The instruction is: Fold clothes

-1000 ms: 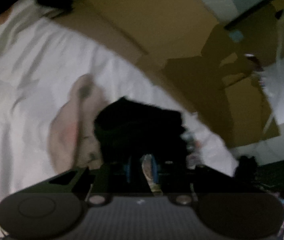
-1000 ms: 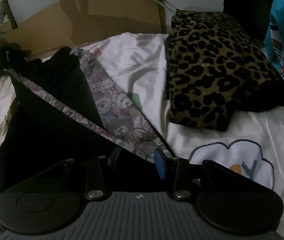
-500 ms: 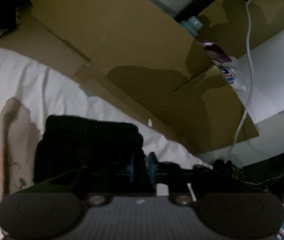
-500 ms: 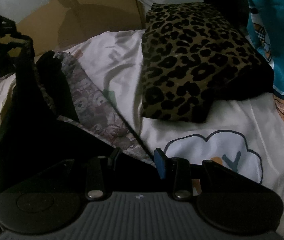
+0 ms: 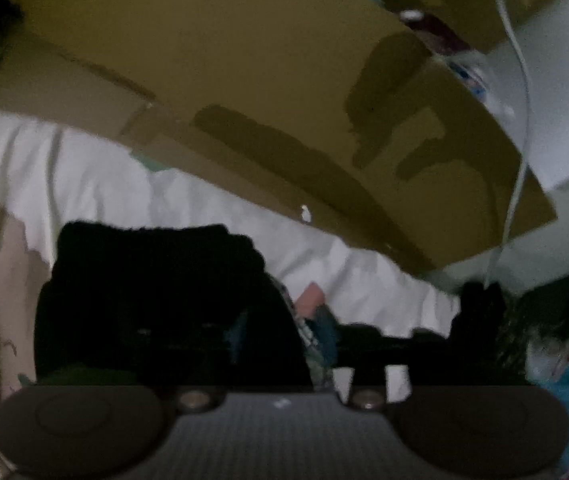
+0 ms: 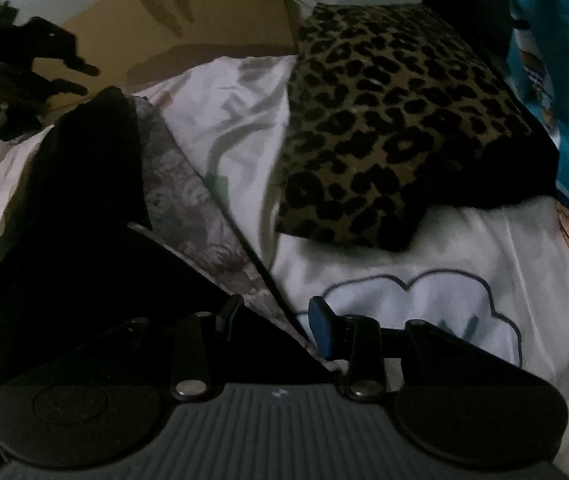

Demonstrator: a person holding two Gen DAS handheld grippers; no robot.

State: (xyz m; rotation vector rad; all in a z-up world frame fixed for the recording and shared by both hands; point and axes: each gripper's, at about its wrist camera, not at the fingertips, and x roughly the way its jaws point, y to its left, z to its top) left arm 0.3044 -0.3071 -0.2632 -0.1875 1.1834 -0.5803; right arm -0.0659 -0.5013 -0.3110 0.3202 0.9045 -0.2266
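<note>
Between the right gripper's (image 6: pixel 280 322) fingers, the hem of a black garment (image 6: pixel 84 240) with a grey printed lining runs through the gap; the fingers stand part-way apart, and whether their pads press on the cloth cannot be told. The left gripper (image 5: pixel 284 336) has just been opening its fingers, and the dark, blurred left wrist view shows the garment's bunched black end (image 5: pixel 156 280) in front of and partly between them, with no grip that can be made out. The garment lies on a white bed sheet (image 6: pixel 404 280) printed with a blue-outlined cloud. The right wrist view alone shows a leopard-print cushion (image 6: pixel 396 132) resting on the sheet beyond the garment, a teal printed cloth (image 6: pixel 556 40) at the right edge, and the other gripper's dark outline at the far left. Both views show flattened brown cardboard (image 5: pixel 204 60) behind the bed, and the left wrist view adds a thin white cable (image 5: pixel 520 120) hanging across it.
</note>
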